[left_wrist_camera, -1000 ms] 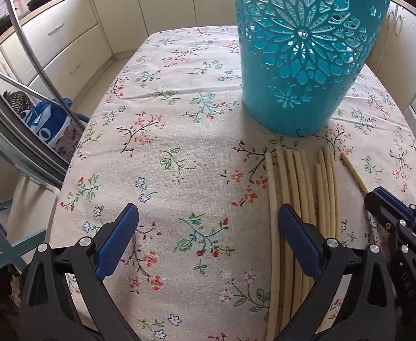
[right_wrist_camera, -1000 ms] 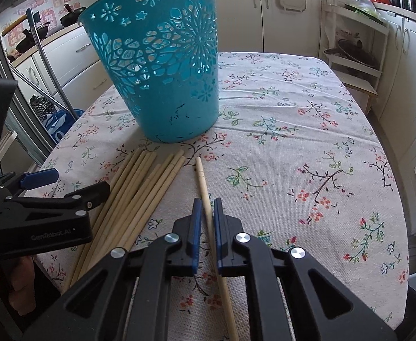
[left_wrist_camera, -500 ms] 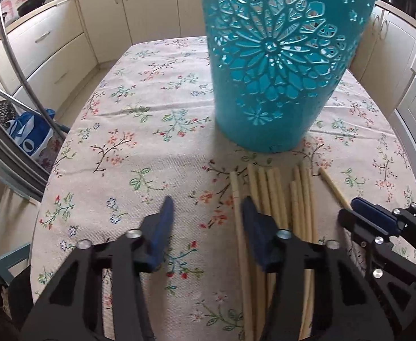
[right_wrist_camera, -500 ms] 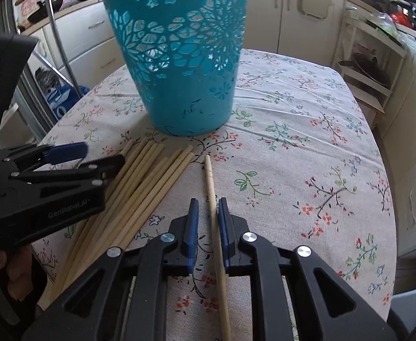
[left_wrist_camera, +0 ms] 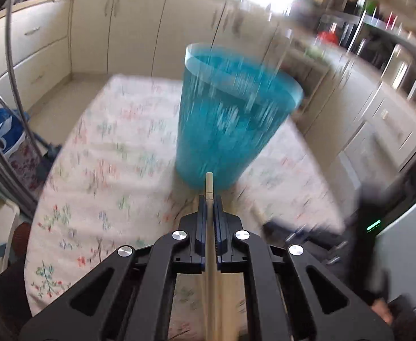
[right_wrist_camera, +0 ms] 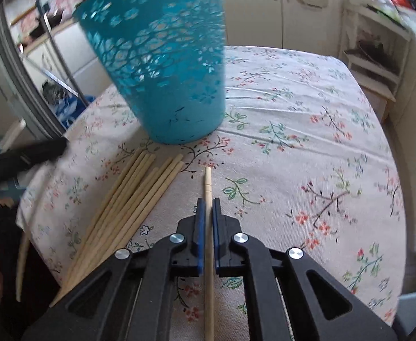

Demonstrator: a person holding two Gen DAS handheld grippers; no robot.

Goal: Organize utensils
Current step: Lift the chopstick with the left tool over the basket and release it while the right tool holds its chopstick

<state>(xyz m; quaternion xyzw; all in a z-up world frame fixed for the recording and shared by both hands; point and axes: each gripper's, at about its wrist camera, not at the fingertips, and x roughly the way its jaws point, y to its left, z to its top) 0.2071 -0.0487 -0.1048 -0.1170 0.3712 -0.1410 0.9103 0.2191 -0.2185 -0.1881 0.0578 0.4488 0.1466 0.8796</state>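
Note:
My left gripper (left_wrist_camera: pixel 209 199) is shut on one pale wooden chopstick (left_wrist_camera: pixel 209 183), held above the table. Its tip pokes out toward the teal cut-out basket (left_wrist_camera: pixel 230 119), which stands upright just beyond. The left wrist view is blurred by motion. My right gripper (right_wrist_camera: pixel 208 202) is low over the floral tablecloth (right_wrist_camera: pixel 307 147) and shut on a single chopstick (right_wrist_camera: pixel 208 180) that points at the basket (right_wrist_camera: pixel 162 65). A bundle of several chopsticks (right_wrist_camera: pixel 134 199) lies on the cloth left of it. The left gripper (right_wrist_camera: pixel 23 156) shows as a dark blur at the left edge.
Cream kitchen cabinets (left_wrist_camera: pixel 94 28) surround the table. A metal pole and a blue bag (left_wrist_camera: pixel 6 130) stand off the table's left side. An open shelf unit (right_wrist_camera: pixel 375 56) stands at the far right. The cloth right of the basket is bare (right_wrist_camera: pixel 321 99).
My left gripper closed on one chopstick from the bundle, then rose and tilted up with it. My right gripper pinched tight on the single chopstick and stayed about where it was.

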